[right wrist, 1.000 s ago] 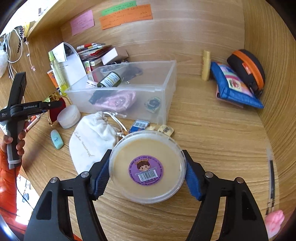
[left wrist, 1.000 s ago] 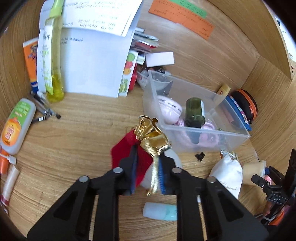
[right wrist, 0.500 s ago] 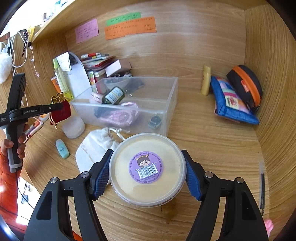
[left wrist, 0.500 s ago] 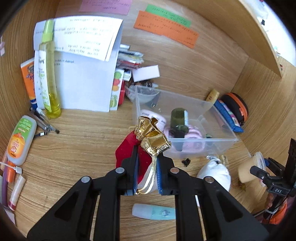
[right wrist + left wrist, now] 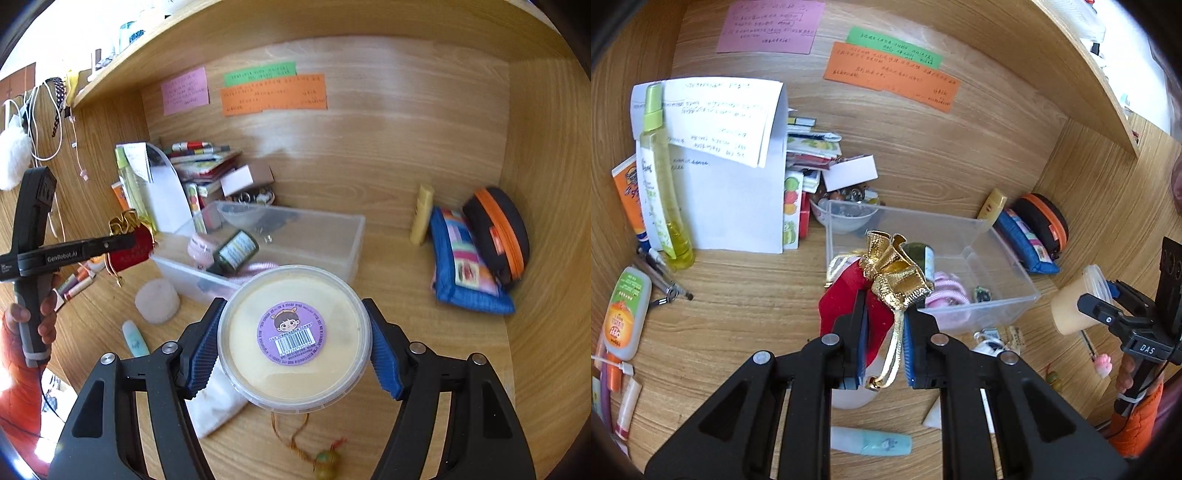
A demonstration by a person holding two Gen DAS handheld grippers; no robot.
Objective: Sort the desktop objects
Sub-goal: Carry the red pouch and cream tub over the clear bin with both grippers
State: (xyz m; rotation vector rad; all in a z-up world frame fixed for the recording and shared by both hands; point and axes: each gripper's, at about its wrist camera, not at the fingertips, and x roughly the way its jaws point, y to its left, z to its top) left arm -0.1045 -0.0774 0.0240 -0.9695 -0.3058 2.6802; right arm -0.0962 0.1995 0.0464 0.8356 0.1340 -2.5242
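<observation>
My left gripper (image 5: 884, 325) is shut on a red velvet pouch with a gold ruffled top (image 5: 846, 299), held above the desk in front of the clear plastic bin (image 5: 997, 236); from the right wrist view the same pouch (image 5: 133, 247) hangs at the left gripper's tips. My right gripper (image 5: 293, 339) is shut on a round tub of cream-coloured paste with a purple sticker (image 5: 293, 339), lifted over the desk near the bin (image 5: 325, 229). The bin holds a dark green bottle (image 5: 236, 253), a pink jar and a pink striped item.
A white drawstring bag (image 5: 218, 398), a small frosted jar (image 5: 157, 301) and a pale blue tube (image 5: 871, 441) lie in front of the bin. Papers, a yellow spray bottle (image 5: 661, 184) and tubes stand at left; a blue pouch (image 5: 465, 273) and black-orange case (image 5: 496, 229) at right.
Both grippers have risen with their loads, so the desk and bin sit lower and farther in both views. The pouch and the tub stay gripped.
</observation>
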